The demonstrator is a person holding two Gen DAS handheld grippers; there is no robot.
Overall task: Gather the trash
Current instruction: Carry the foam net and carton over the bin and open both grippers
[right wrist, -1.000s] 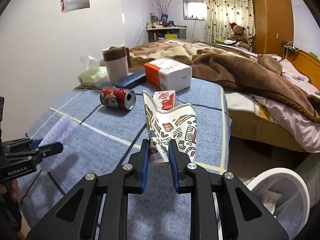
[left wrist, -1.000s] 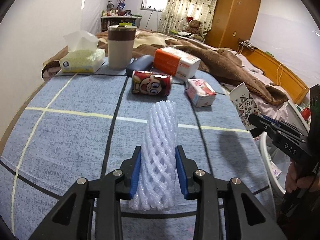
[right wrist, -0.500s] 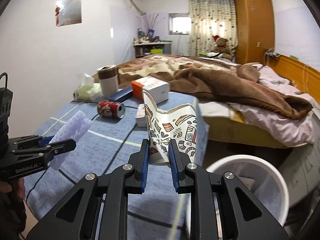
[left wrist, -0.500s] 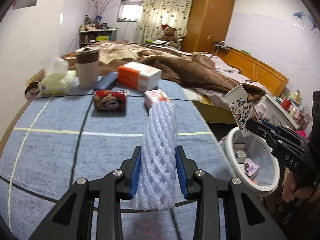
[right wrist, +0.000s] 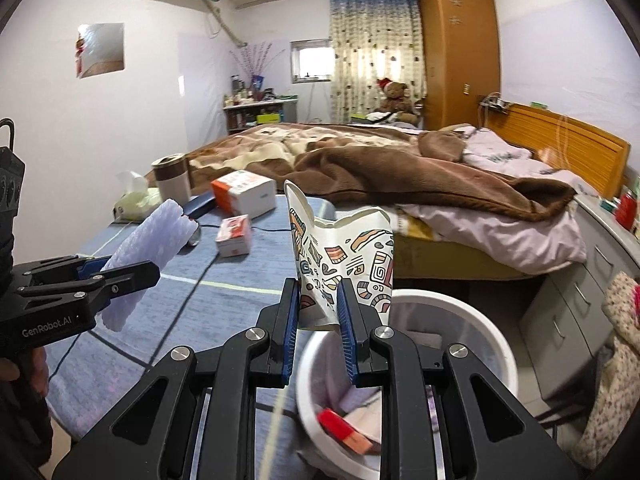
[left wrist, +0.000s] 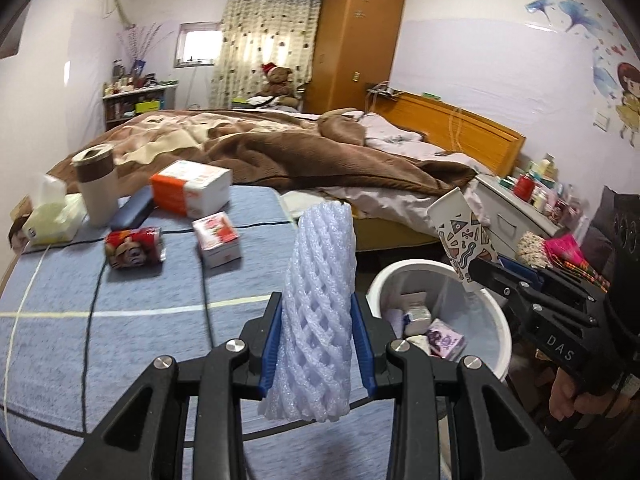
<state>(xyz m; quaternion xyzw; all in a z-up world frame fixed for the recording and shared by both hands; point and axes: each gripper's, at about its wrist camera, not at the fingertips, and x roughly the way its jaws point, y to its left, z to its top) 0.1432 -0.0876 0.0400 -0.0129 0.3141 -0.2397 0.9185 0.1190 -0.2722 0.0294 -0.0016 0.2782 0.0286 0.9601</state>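
— Left wrist view: the left tool (left wrist: 318, 340) clamps the foam net sleeve (left wrist: 320, 312) above the bench (left wrist: 80, 340) edge, beside the white bin (left wrist: 496, 320).

— And the right tool (right wrist: 318, 328) pinches the crushed paper cup (right wrist: 348, 256) over the bin's rim; open floor lies between bench and bed (right wrist: 400, 168).

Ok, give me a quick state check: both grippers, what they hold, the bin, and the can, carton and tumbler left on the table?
Left gripper: shut on the foam net.
Right gripper: shut on the paper cup.
Foam net: upright, off the table.
Paper cup: squashed, above the bin's rim.
Bin: open, partly filled with trash.
Can: lying on its side.
Small carton: on the table, closed.
Tumbler: upright, lid on.
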